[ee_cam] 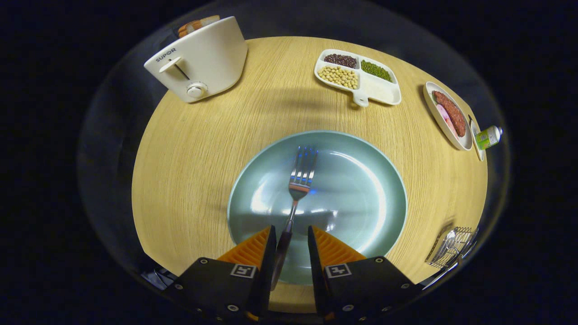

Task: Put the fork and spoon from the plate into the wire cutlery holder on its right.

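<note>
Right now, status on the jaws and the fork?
Gripper open, jaws straddling fork handle, gap on the right. Fork on plate. Wire holder right, already holding a utensil. Path clear.

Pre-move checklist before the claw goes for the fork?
1. Fork on the plate, handle between the claw fingers: ok.
2. Both fingers pressing the handle: not ok; a gap shows on the right side, claw open.
3. Fork lifted off the plate: not ok.
4. Wire cutlery holder right of the plate, reachable: ok.
5. Spoon in the holder: cannot tell; something shiny sits in it, too small to name.
6. Toaster and bean dish away from the path: ok.
</note>
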{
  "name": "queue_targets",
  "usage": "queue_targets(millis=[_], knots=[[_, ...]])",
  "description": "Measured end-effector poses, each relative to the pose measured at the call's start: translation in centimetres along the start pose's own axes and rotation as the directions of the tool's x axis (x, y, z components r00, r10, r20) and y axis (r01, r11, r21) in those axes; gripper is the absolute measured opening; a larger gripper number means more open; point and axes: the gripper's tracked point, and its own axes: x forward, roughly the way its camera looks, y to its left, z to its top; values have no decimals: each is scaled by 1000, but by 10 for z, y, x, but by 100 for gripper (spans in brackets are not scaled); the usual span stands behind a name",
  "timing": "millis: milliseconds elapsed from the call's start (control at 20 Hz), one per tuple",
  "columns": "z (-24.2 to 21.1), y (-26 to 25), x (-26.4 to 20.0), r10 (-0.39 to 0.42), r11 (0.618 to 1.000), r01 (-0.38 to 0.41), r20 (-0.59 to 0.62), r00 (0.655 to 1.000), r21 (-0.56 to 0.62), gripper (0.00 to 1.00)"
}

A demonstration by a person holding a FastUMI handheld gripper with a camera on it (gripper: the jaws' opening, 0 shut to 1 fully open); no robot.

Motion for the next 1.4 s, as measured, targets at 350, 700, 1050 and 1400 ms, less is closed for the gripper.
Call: queue_targets(millis=[350,700,1050,1400], knots=[[-2,-10,2,29,999,-29,11,1000,16,8],[-1,-40,-40,55,998,-57,97,994,18,7],[-29,-98,-86,33,998,-42,183,983,47,7],[-66,-187,-135,-23,989,-13,232,972,150,7]])
